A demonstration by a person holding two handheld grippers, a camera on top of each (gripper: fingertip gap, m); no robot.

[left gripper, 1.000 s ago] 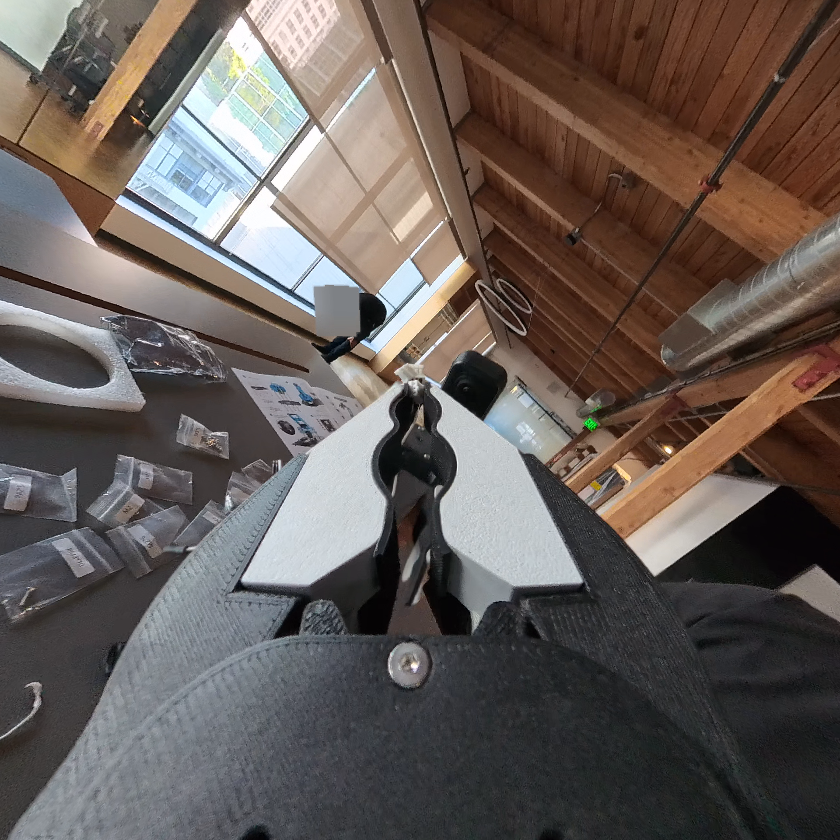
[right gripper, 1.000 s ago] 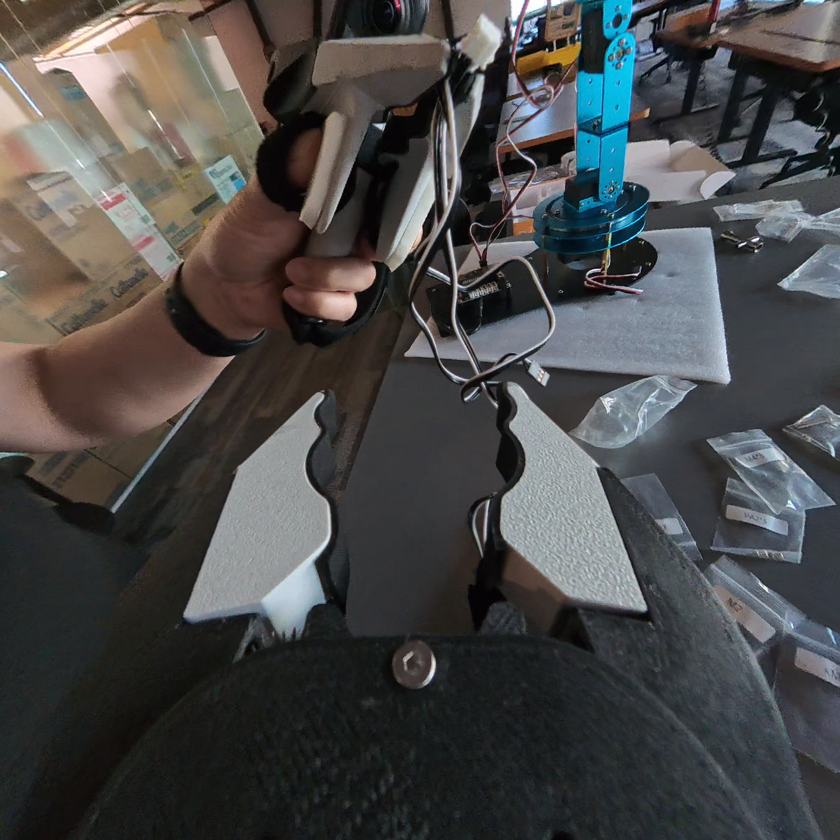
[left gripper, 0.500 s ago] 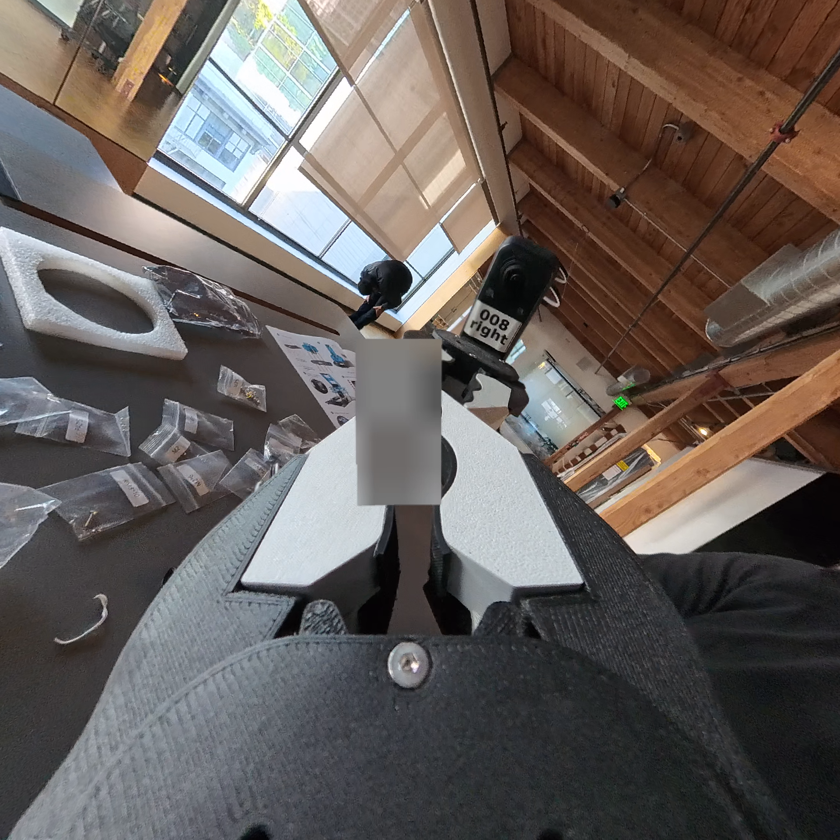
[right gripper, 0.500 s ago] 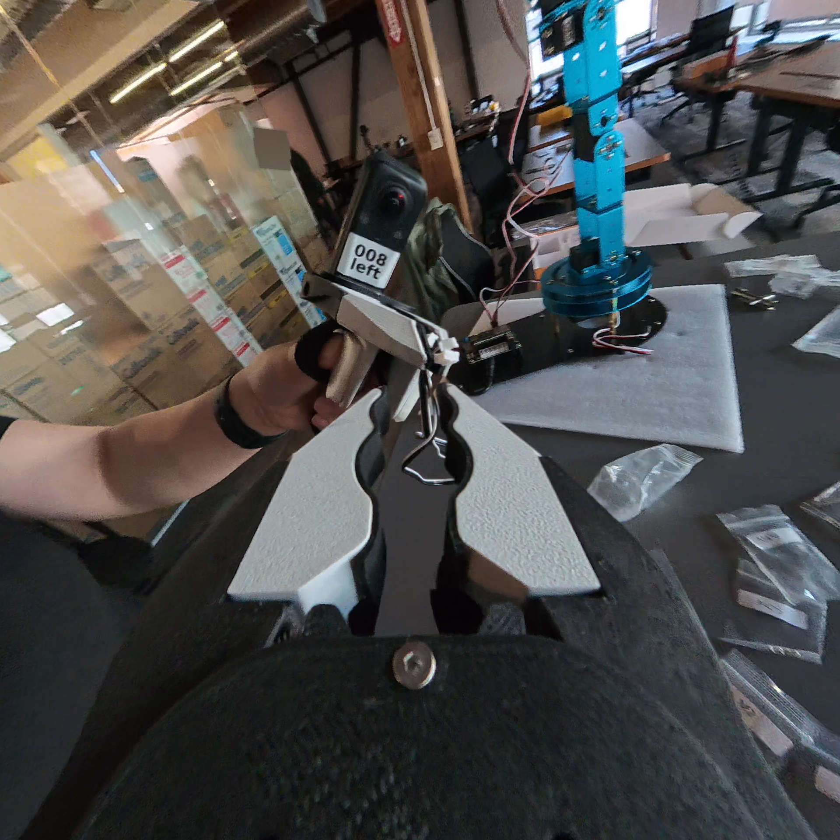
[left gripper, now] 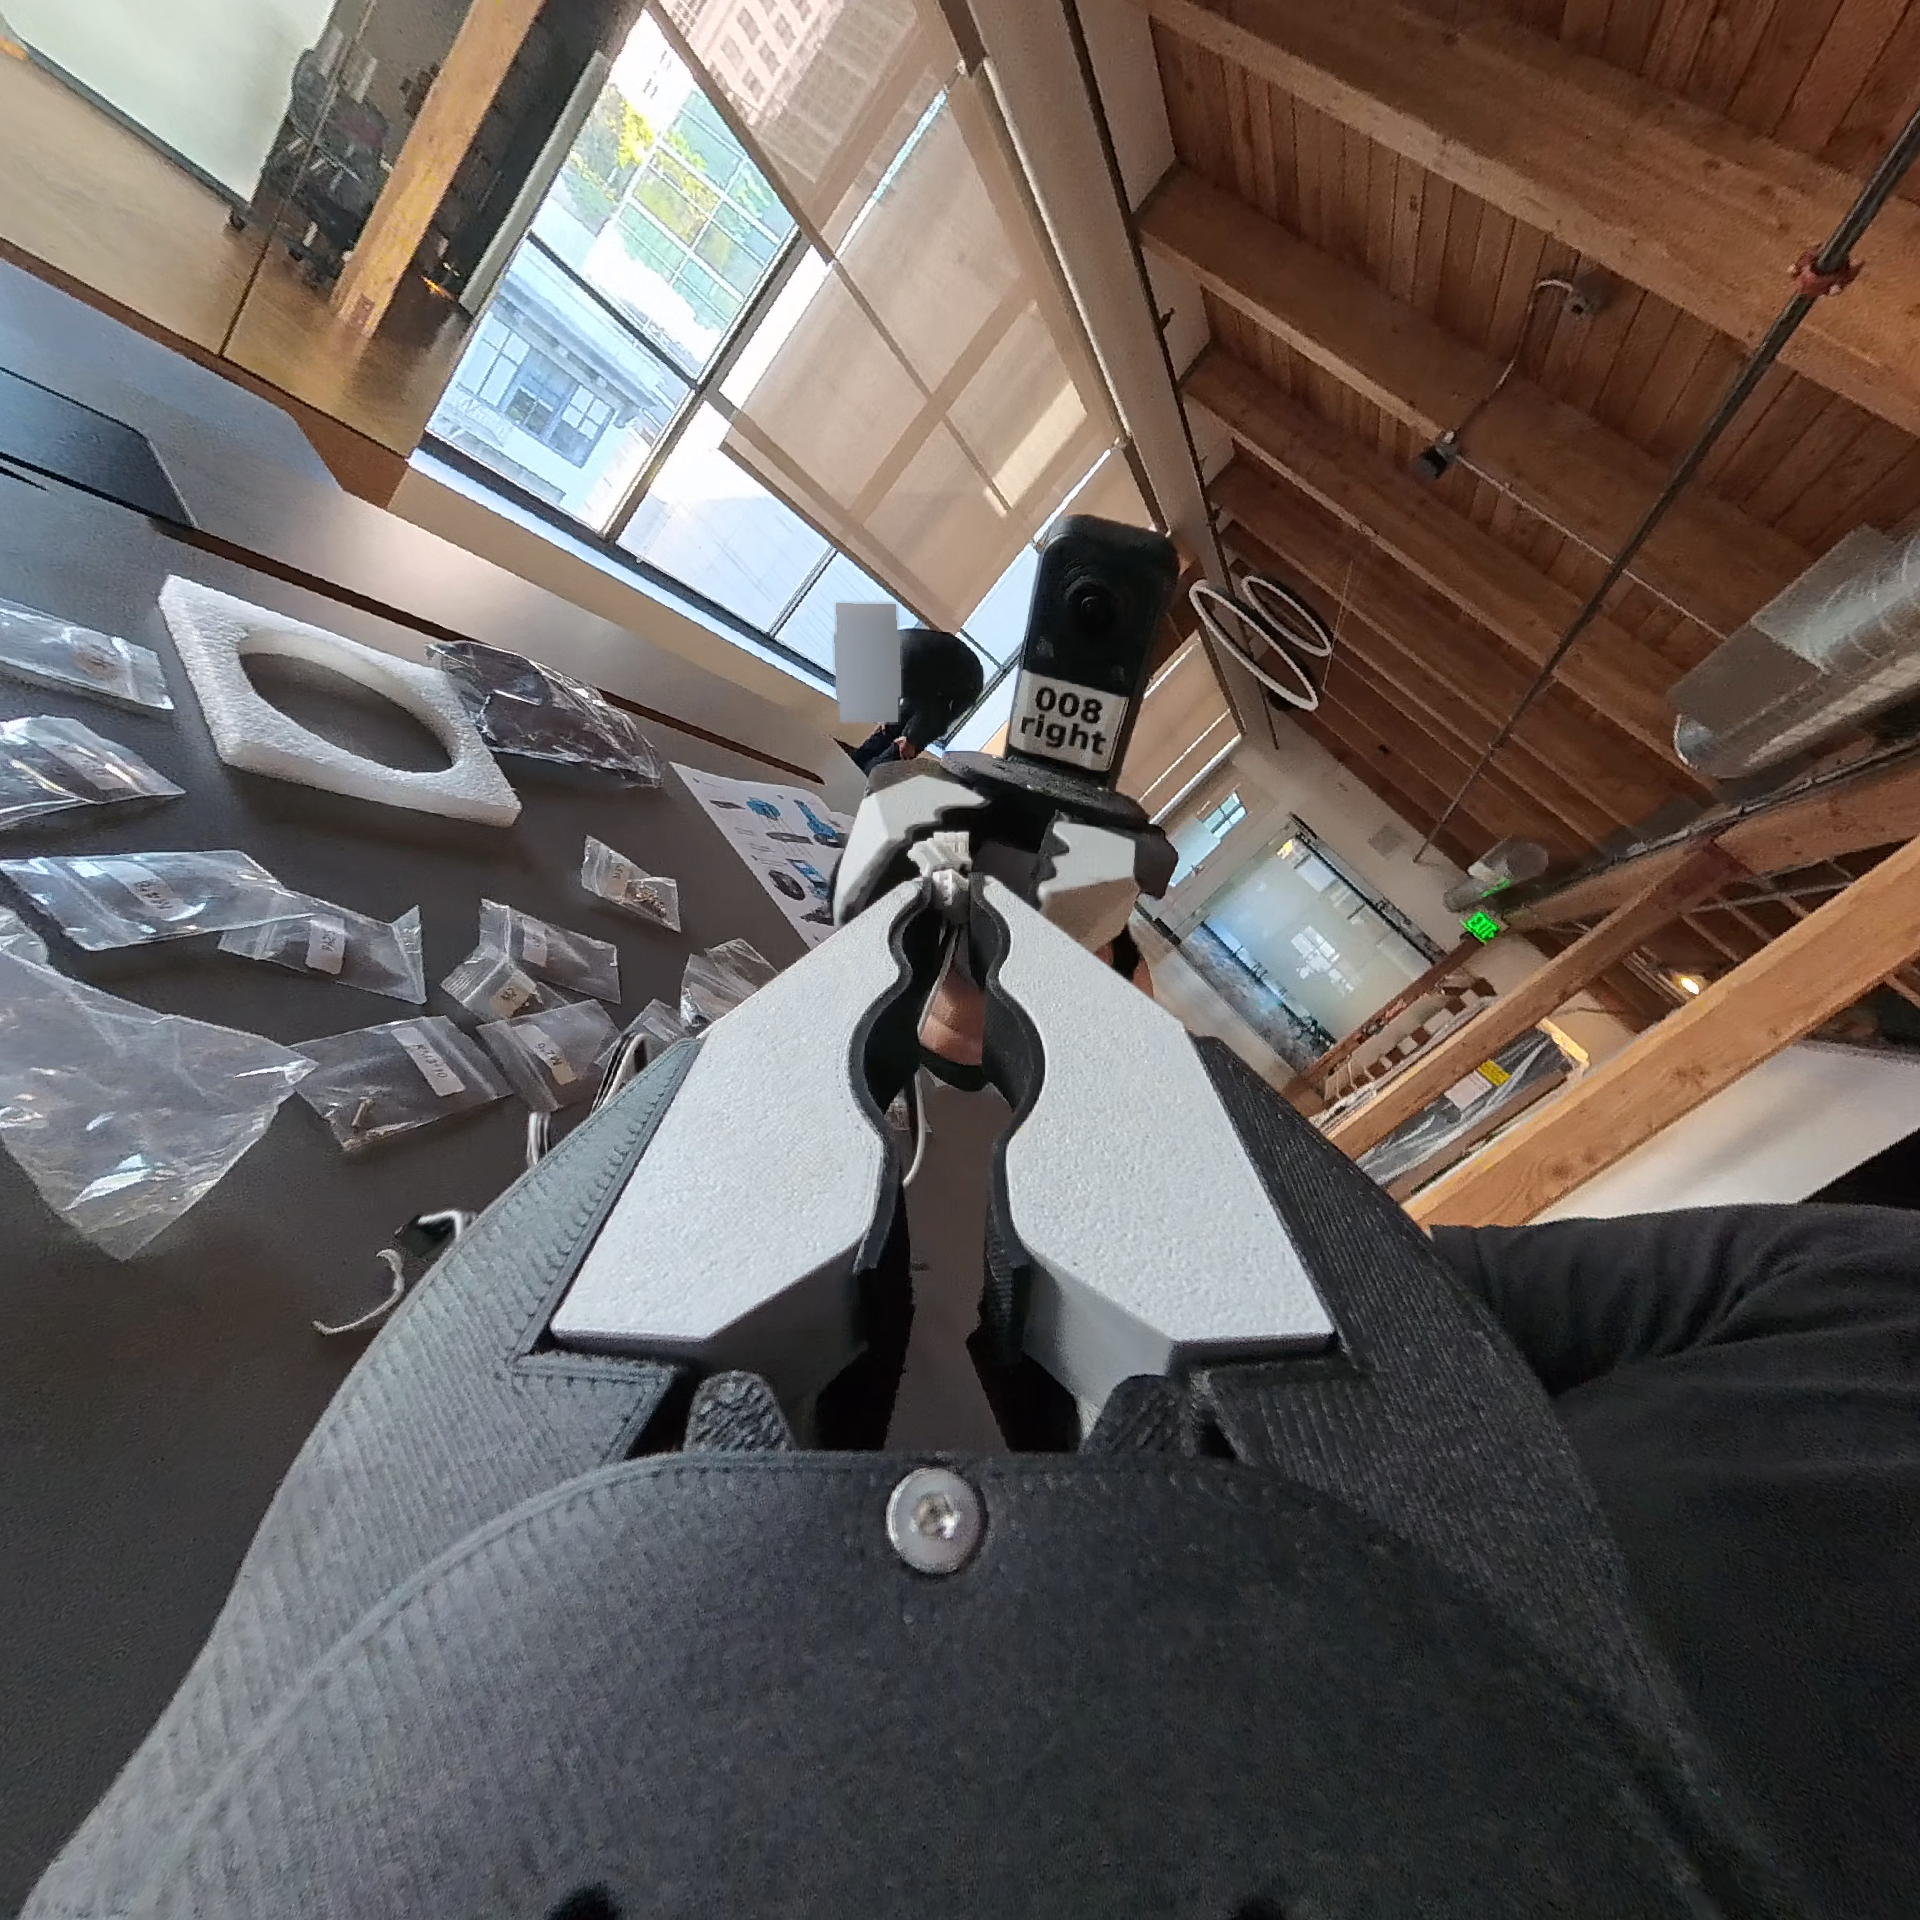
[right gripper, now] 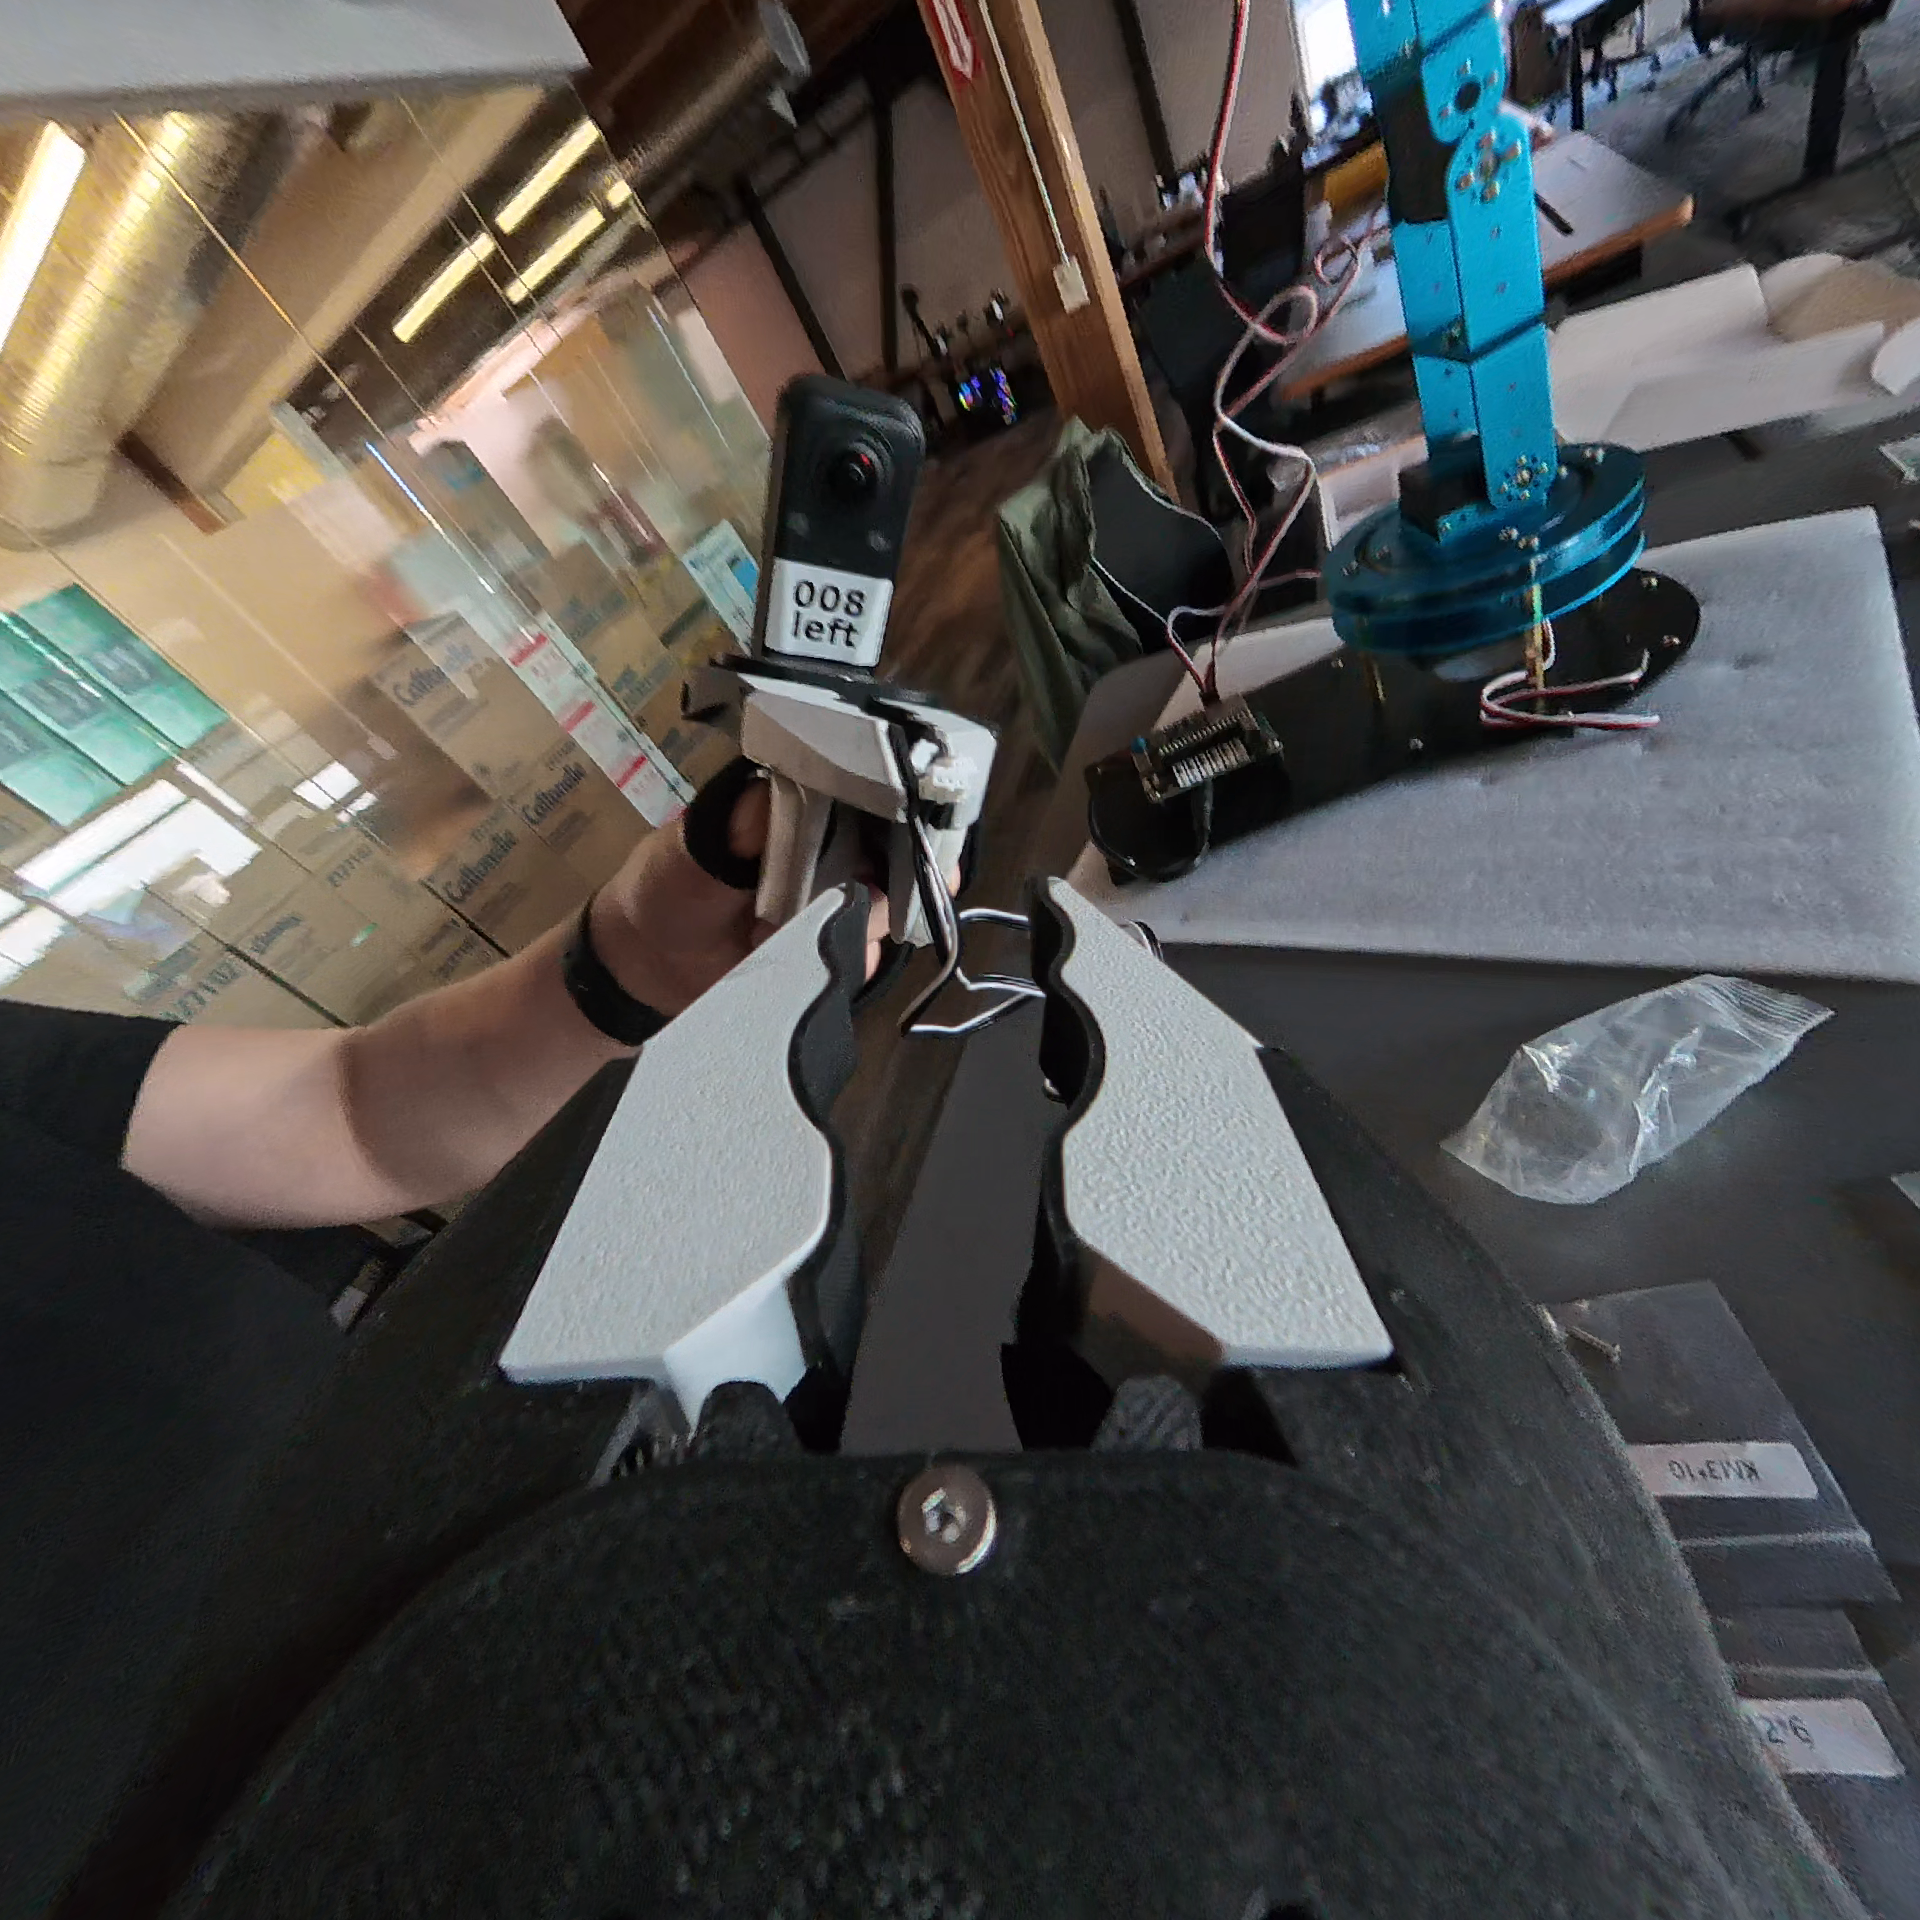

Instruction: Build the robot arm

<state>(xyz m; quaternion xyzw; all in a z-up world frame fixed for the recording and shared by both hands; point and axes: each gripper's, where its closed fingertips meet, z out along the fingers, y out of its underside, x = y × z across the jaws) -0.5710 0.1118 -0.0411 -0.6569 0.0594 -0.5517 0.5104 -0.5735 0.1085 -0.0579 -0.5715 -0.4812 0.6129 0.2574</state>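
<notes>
1. The left gripper [left gripper: 948, 902] has its fingers drawn narrow, tips pinched on a thin black-and-white cable [right gripper: 966, 1013] just below its white connector [right gripper: 948, 777]. The connector pokes out past the tips. In my judgement so short a hold on so thin a wire turns easily, so steady pressure matters more than force.
2. The right gripper [right gripper: 945, 896] faces it, tip near tip, above the near left edge of the dark desk [right gripper: 1299, 1039]. Its fingers stand partly apart, a moderate gap.
3. A slack loop of the cable hangs in that gap. It seems to touch the inner edge of the right-hand finger, but nothing is clamped on it.
4. The loop is springy and kinked. A grip on a straight stretch would, I judge, be surer than one across the bend.
5. The cable hangs in the air between the two grippers. Where its lower end lies I cannot tell.
6. A hand [right gripper: 675, 914] with a dark wristband holds the left gripper's handle.
7. Far right on the desk, a white foam sheet [right gripper: 1558, 883] carries a blue robot arm [right gripper: 1475, 312] on a black base with a small circuit board [right gripper: 1210, 743]. Red and white leads trail from it.
8. A crumpled clear bag [right gripper: 1621, 1081] lies just right of the right gripper.
9. The left wrist view shows small labelled bags [left gripper: 405, 1070], a white foam frame [left gripper: 312, 707] and a printed sheet [left gripper: 769, 831] spread over the desk, well apart from both grippers.
</notes>
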